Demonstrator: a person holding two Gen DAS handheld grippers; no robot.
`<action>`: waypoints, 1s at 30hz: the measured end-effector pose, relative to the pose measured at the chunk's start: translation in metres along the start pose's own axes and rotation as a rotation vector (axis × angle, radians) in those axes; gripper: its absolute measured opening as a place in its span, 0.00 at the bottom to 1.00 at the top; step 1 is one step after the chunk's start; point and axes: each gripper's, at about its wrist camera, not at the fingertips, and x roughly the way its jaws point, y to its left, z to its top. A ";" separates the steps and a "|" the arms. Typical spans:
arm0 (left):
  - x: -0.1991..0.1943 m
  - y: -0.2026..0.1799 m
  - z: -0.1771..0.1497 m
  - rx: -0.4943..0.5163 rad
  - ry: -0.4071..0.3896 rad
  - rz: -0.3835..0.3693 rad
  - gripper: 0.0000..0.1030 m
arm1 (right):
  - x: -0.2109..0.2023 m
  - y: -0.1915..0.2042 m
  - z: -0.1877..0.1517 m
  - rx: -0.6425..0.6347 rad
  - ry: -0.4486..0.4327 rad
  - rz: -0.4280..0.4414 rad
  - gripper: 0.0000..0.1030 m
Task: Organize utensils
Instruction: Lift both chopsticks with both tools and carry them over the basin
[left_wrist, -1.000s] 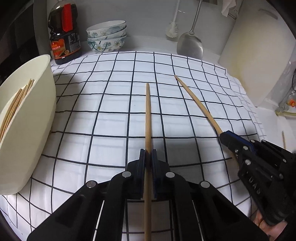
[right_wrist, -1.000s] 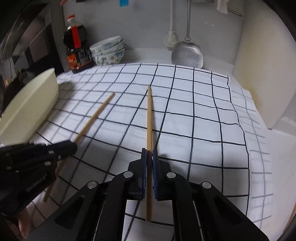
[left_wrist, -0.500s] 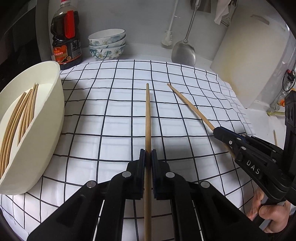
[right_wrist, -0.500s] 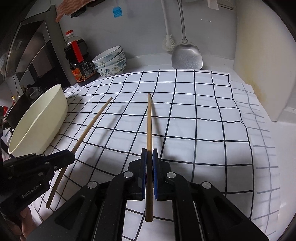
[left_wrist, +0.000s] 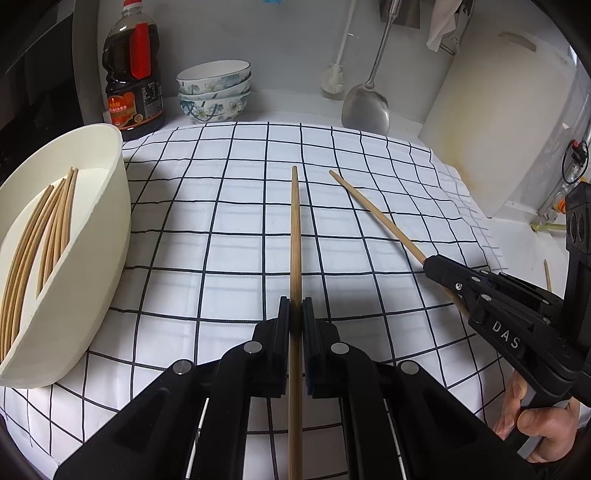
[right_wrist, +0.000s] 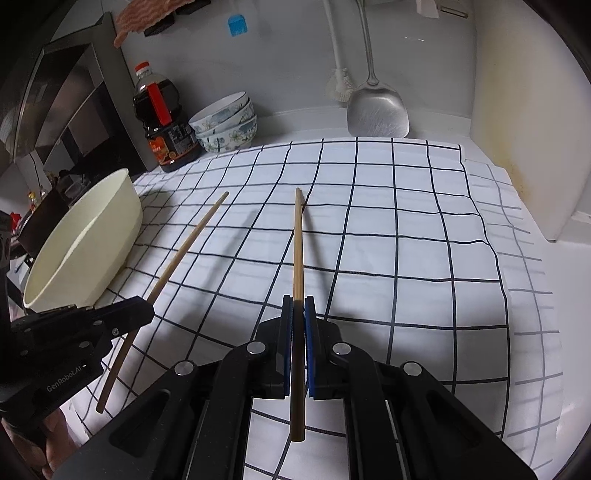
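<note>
Now, at the far left, the cream bowl (left_wrist: 92, 236) already holds several chopsticks. The left gripper (left_wrist: 295, 321) has its fingers closed on one chopstick (left_wrist: 294, 229); the right gripper (right_wrist: 298, 321) clamps another chopstick (right_wrist: 297, 243). I judge the carrying step: both must swing left over the bowl's rim. The checkered cloth (left_wrist: 229, 258) between is open.

The right gripper (right_wrist: 298, 321) pinches a chopstick (right_wrist: 297, 243) above the checked cloth (right_wrist: 406, 266) (cream bowl (right_wrist: 88, 236) left).
</note>
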 end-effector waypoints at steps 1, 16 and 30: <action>0.000 0.000 0.000 -0.001 0.002 -0.001 0.07 | 0.002 0.001 0.000 -0.006 0.012 -0.001 0.06; 0.000 0.003 0.000 -0.005 -0.001 -0.031 0.07 | 0.021 0.001 -0.006 -0.046 0.083 -0.109 0.11; 0.000 0.010 0.005 0.001 -0.016 -0.074 0.07 | 0.045 0.009 0.013 -0.081 0.059 -0.212 0.38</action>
